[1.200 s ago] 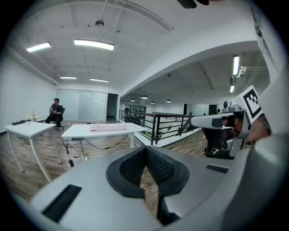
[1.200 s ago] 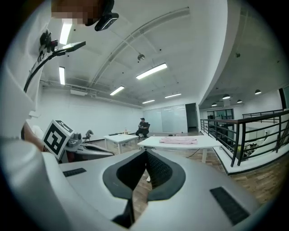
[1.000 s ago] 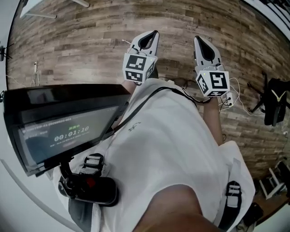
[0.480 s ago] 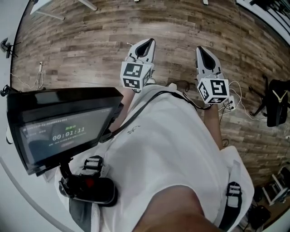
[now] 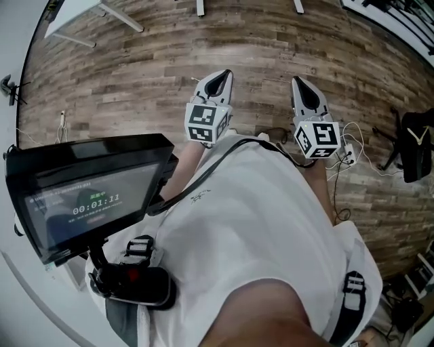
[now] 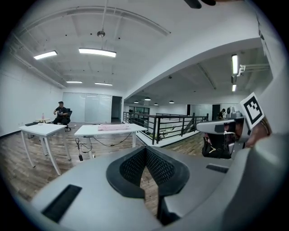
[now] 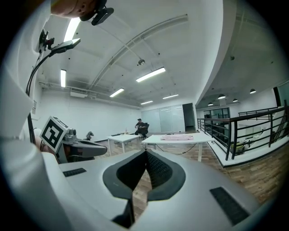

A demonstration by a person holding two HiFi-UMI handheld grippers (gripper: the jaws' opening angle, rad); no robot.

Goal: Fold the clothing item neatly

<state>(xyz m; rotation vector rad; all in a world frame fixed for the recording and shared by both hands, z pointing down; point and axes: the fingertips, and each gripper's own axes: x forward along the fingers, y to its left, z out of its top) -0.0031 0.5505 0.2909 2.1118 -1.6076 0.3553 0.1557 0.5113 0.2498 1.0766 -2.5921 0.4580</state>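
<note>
A pink folded garment (image 6: 114,127) lies on a white table (image 6: 106,131) far across the room; the right gripper view shows the same garment (image 7: 177,137) on that table (image 7: 180,141). In the head view my left gripper (image 5: 224,73) and right gripper (image 5: 298,81) are held side by side in front of my white shirt, above the wooden floor. Both are shut with nothing between the jaws. The left gripper (image 6: 145,150) and the right gripper (image 7: 145,153) each show their dark pads meeting. Neither is near the garment.
A chest-mounted monitor (image 5: 88,196) with a timer fills the lower left. White table legs (image 5: 102,13) stand at the top. Cables (image 5: 349,152) and a black bag (image 5: 415,146) lie at the right. A railing (image 6: 158,124) and a seated person (image 6: 61,113) are far off.
In the head view the floor has slid downward and table legs have come into sight at the top. Both grippers remain shut and side by side.
</note>
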